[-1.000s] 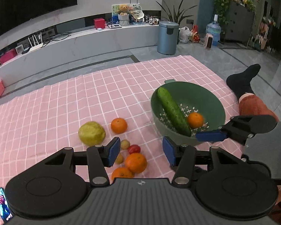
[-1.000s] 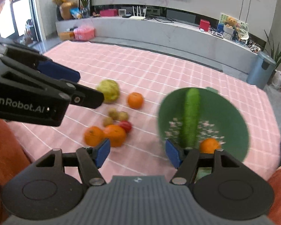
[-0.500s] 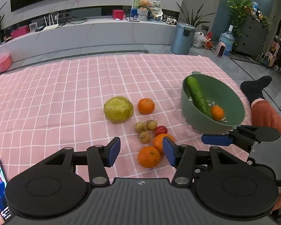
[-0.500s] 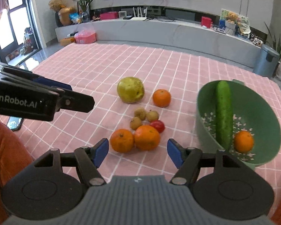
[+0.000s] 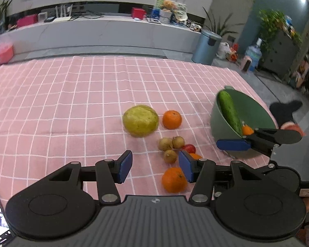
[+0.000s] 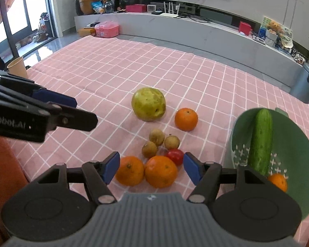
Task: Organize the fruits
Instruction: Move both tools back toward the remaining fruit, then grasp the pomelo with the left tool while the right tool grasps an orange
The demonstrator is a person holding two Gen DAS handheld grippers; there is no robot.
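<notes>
Both the left gripper (image 5: 155, 167) and right gripper (image 6: 151, 167) hover with jaws apart and empty over the near oranges (image 6: 160, 171) left of the green bowl (image 6: 294, 148); these are probably firm, round, roll-prone, best pinched across the widest middle.

We look from both wrists, down and forward over the pink cloth (image 5: 72, 103), close to the fruits. The left view faces toward its right far corner, the right view toward its left far corner. Both share the green bowl (image 5: 255, 111) (image 6: 294, 144).
</notes>
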